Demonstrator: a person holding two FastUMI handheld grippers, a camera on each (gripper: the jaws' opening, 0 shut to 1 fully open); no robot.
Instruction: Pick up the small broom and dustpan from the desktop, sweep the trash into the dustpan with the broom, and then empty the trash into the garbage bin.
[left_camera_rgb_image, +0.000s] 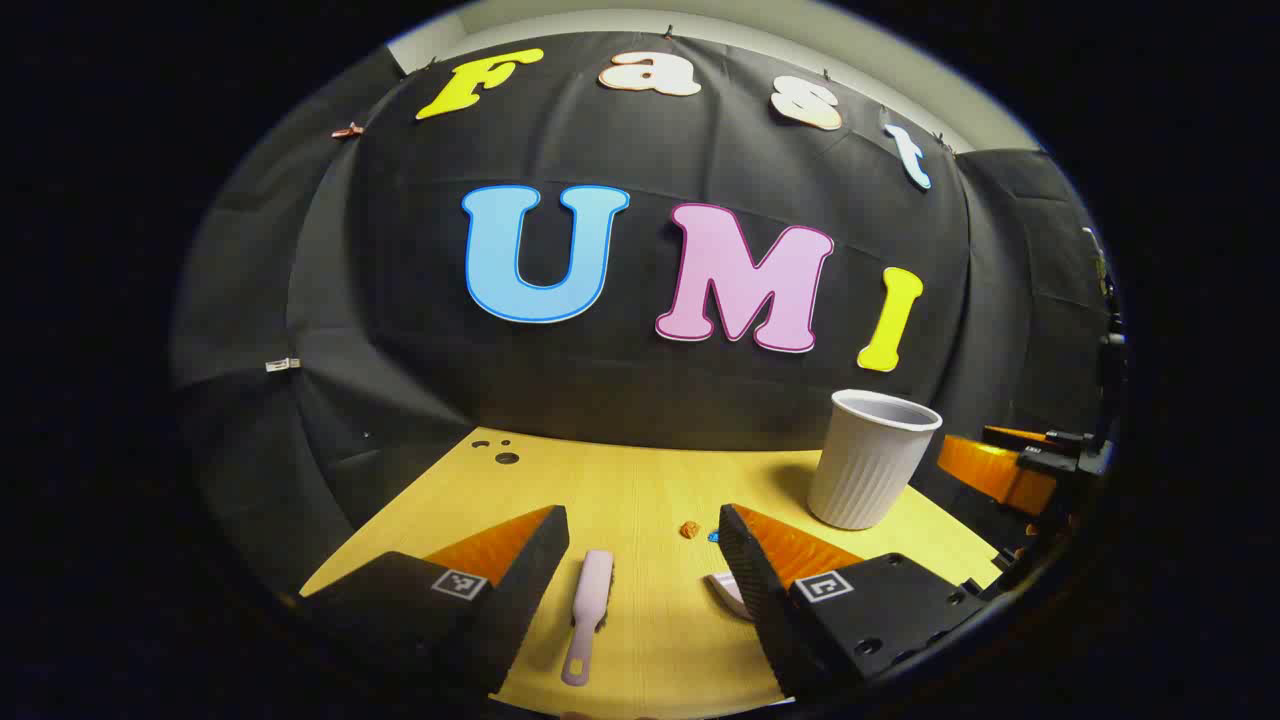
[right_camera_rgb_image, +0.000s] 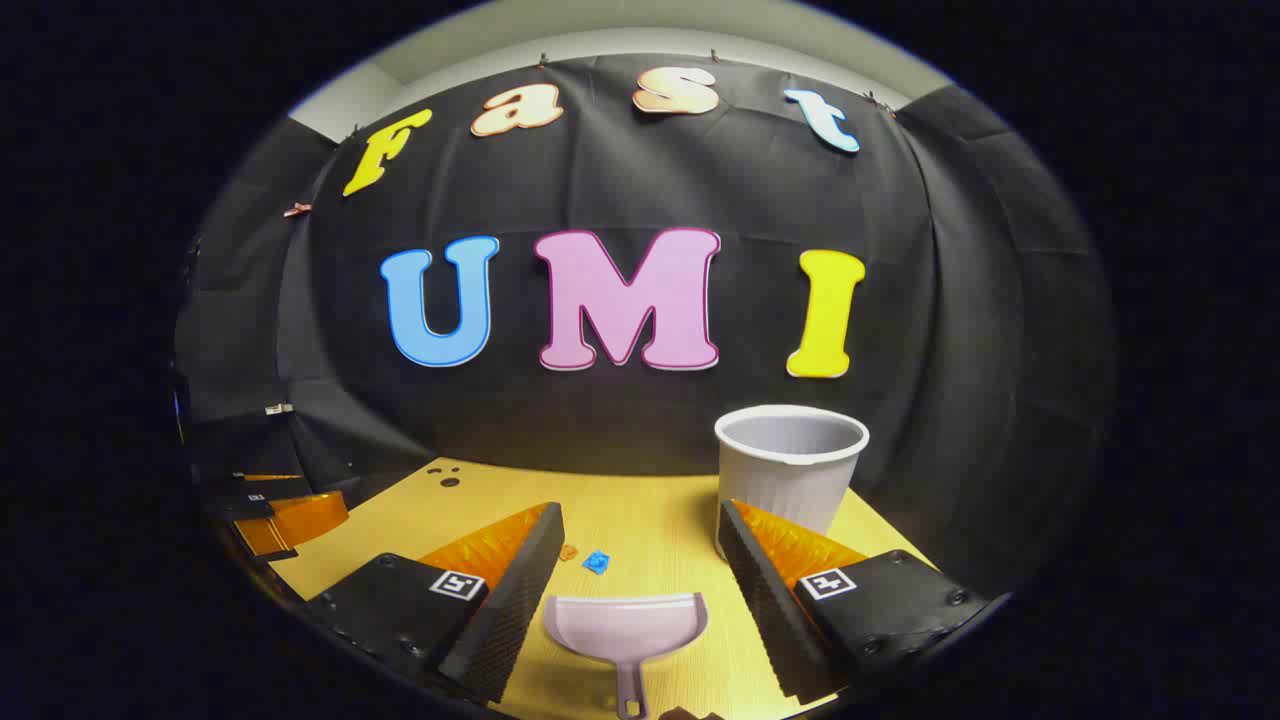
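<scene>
Left gripper view shows one small broom (left_camera_rgb_image: 587, 614) lying flat on the desktop (left_camera_rgb_image: 640, 490) between the left gripper (left_camera_rgb_image: 640, 545)'s wide-spread fingers, which touch nothing. Right gripper view shows one dustpan (right_camera_rgb_image: 625, 625) lying between the right gripper (right_camera_rgb_image: 640, 540)'s wide fingers, two trash scraps (right_camera_rgb_image: 596, 561) beyond it, and one ribbed garbage bin (right_camera_rgb_image: 790, 465) standing behind the right finger.

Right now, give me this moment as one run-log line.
phase: pre-grasp | left gripper: open over broom | right gripper: open over dustpan | trash: on desk, unswept | bin: upright
</scene>
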